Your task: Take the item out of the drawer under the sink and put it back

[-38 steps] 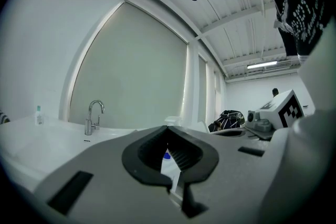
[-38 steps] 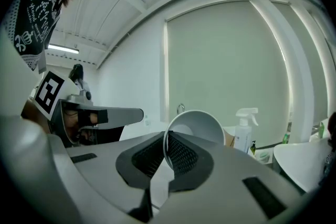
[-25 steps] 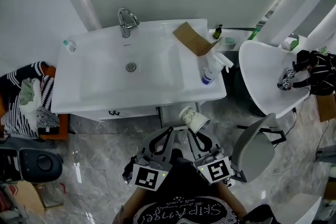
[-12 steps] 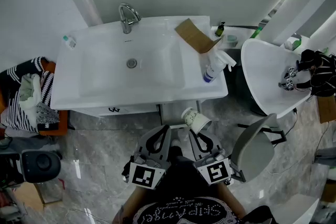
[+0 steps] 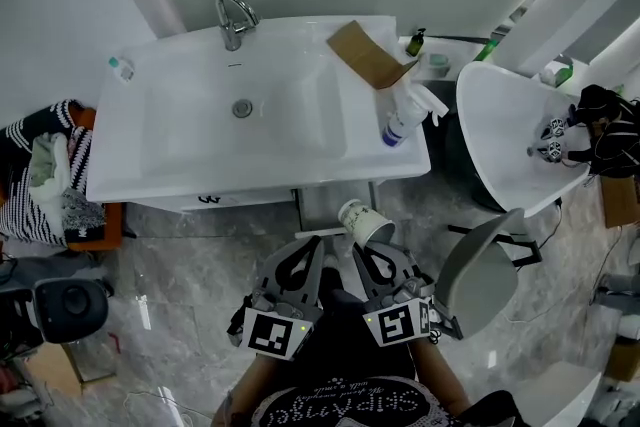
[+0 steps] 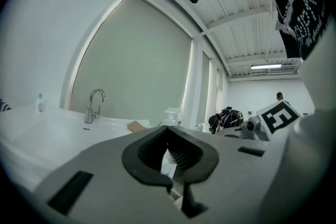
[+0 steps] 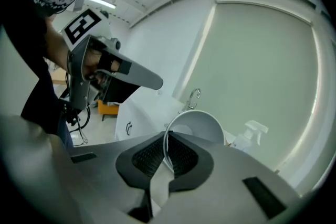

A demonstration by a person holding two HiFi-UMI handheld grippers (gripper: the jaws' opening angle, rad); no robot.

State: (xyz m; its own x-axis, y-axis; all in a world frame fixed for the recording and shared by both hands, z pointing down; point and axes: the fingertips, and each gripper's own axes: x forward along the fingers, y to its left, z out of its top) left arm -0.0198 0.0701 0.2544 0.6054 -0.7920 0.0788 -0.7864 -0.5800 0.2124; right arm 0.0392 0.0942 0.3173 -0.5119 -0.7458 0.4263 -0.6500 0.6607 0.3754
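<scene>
A white paper cup tilts in the air just in front of the white vanity under the sink. My right gripper is shut on the cup's rim. In the right gripper view the cup stands up from between the pads of that gripper, mouth toward the camera. My left gripper hangs beside it, close to my body, shut with nothing in it. The left gripper view shows its jaws together. The vanity front with its dark handle looks closed.
On the sink's right rim stand a spray bottle and a piece of brown cardboard; the faucet is at the back. A grey chair and a white round table are at the right, striped laundry at the left.
The head view has shifted a little, so the sink sits slightly higher and further left. Both grippers and the cup keep about the same place before the vanity.
</scene>
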